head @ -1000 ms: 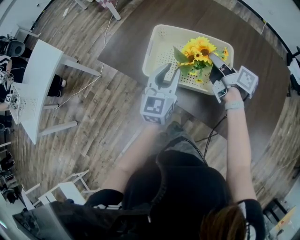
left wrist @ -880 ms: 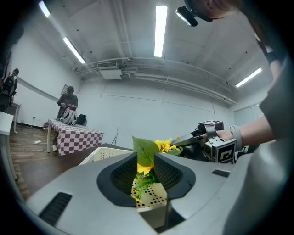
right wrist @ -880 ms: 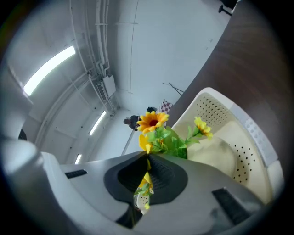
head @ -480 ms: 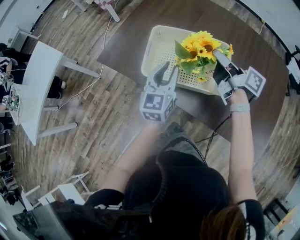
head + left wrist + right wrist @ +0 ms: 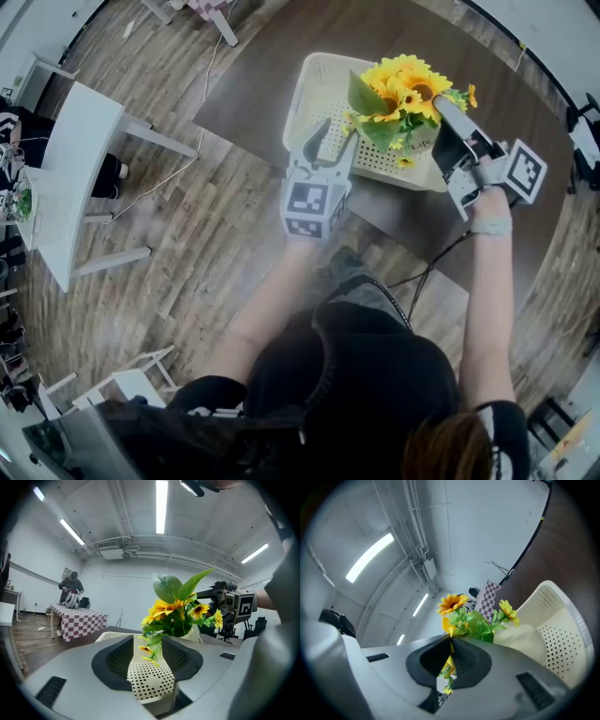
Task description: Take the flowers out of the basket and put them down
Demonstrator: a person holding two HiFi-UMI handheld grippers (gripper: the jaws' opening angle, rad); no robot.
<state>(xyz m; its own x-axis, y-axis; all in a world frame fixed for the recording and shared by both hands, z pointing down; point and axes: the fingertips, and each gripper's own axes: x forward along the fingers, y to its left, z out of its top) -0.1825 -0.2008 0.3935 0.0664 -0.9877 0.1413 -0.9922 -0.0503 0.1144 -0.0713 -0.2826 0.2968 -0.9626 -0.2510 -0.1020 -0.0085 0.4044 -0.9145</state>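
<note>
Dark round wooden table (image 5: 267, 80): bunch of yellow artificial sunflowers (image 5: 403, 89) above cream perforated plastic basket (image 5: 323, 80).
Right gripper (image 5: 441, 105) clamps the bunch low down; left gripper (image 5: 335, 139), jaws just opening, straddles the basket's near rim loosely.

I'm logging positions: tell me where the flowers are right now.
In the head view the flowers are upper right, clamped in the right gripper over the right end of the basket.
</note>
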